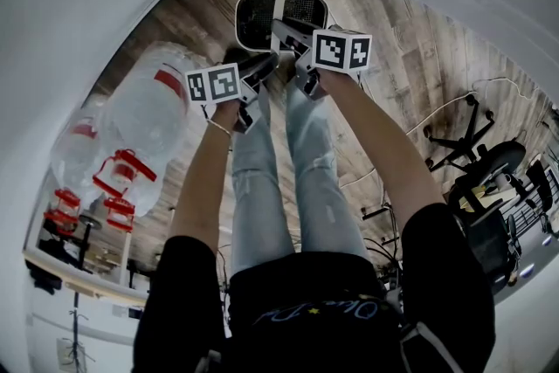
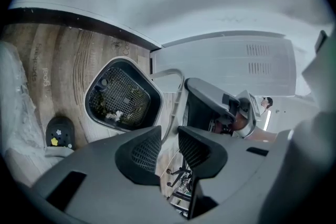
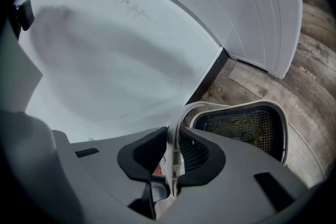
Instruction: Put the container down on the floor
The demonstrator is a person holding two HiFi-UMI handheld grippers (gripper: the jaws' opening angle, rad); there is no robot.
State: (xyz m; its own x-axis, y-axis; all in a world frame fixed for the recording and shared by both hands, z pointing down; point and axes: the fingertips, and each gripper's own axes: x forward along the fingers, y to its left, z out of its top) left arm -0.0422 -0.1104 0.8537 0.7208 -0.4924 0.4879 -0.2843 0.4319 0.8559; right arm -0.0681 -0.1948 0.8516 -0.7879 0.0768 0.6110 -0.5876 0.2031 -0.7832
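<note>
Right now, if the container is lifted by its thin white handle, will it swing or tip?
It would probably swing: the right gripper grips only the thin handle. The container looks light, a plastic shell with mesh inside. The handle may flex.

The person wears a black short-sleeved top with a line of pale lettering across the front, too small to read. Faded light-blue jeans cover both legs, and a thin bracelet circles the left wrist. The left claw and the right claw have smooth grey plastic bodies with rectangular slots cut into them. Each jaw carries a darker rounded pad with a fine grid texture on its inner face. Each claw bears a white cube printed with black square markers.
</note>
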